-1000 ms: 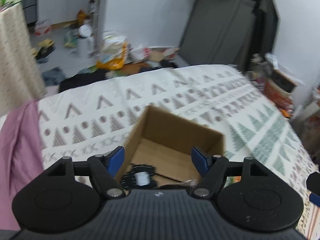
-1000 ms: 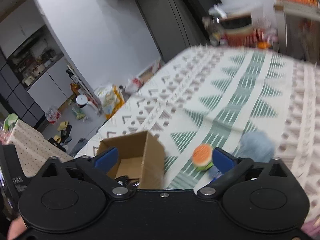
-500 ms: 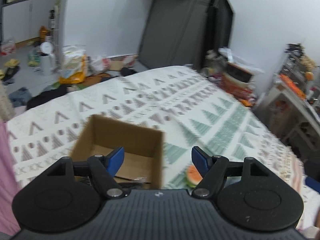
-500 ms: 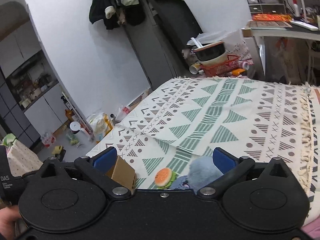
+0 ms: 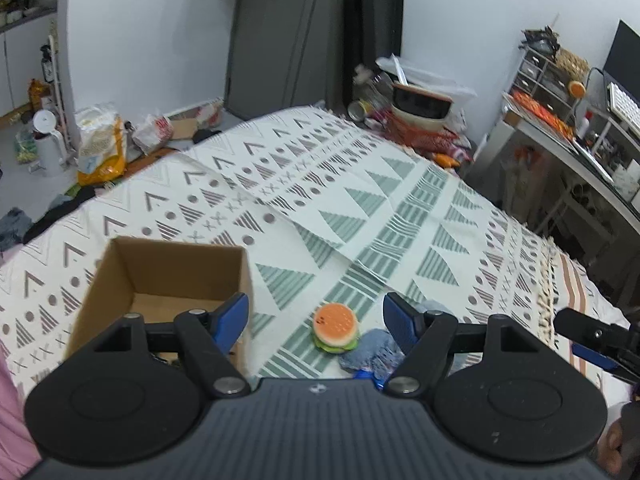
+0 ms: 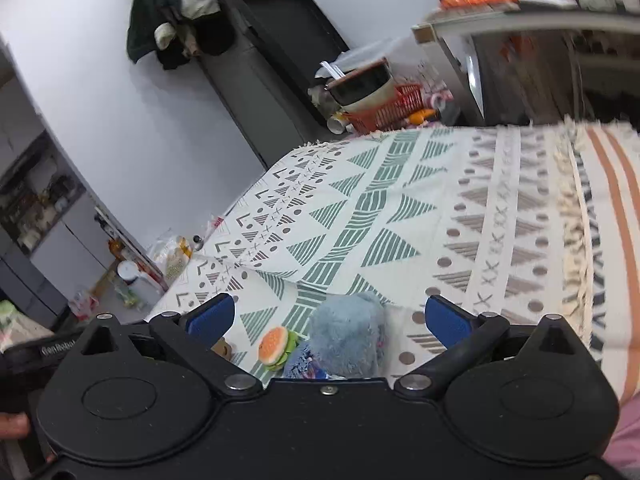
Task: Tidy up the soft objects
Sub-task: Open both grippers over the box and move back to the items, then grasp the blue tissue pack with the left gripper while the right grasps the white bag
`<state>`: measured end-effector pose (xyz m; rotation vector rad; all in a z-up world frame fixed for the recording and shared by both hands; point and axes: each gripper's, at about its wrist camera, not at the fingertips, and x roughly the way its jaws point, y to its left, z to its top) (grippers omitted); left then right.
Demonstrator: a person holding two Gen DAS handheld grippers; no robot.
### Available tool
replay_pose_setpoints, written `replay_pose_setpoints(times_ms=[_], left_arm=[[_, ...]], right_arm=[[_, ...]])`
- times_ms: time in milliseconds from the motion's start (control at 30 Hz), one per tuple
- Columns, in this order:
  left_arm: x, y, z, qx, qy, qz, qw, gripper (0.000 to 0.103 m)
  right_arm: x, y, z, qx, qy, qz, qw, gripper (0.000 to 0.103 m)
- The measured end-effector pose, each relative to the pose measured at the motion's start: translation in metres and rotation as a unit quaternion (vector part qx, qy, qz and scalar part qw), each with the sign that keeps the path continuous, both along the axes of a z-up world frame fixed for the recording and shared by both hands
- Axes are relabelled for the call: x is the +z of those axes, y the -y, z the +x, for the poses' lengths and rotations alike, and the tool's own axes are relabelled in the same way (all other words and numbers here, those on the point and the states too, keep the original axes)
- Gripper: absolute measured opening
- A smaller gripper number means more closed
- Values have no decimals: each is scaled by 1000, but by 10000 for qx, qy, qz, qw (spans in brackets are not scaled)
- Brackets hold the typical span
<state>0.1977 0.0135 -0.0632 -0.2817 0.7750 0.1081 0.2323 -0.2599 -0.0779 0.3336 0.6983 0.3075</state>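
Grippers over a patterned bedspread (image 5: 360,208). We see the left gripper (image 5: 316,316) with jaws spread wide and empty, above a burger toy (image 5: 335,330) that lies touching a blue plush (image 6: 346,336). The right gripper (image 6: 326,314), likewise wide and empty, frames that plush. A cardboard box (image 5: 168,268) stands near, to the left. We judge that the next grasp goes best if we centre 1 soft toy between both fingers, descend squarely, and squeeze gently so it cannot squirt sideways.
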Motion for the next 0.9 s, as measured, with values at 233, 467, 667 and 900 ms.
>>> replay_pose_setpoints(times_ms=[233, 467, 667, 900], left_arm=[[-15, 21, 13, -203, -187, -65, 9996, 73], [-37, 38, 27, -386, -521, -246, 9976, 69], [-66, 48, 35, -534, -747, -333, 9952, 67], [-87, 54, 37, -654, -905, -333, 9932, 63]], right_arm=[[-22, 13, 12, -33, -570, 357, 9977, 87], [-40, 11, 18, 48, -1085, 574, 9924, 73], [-55, 6, 21, -29, -1444, 657, 9873, 50], [-71, 6, 29, -106, -1846, 889, 9787, 49]])
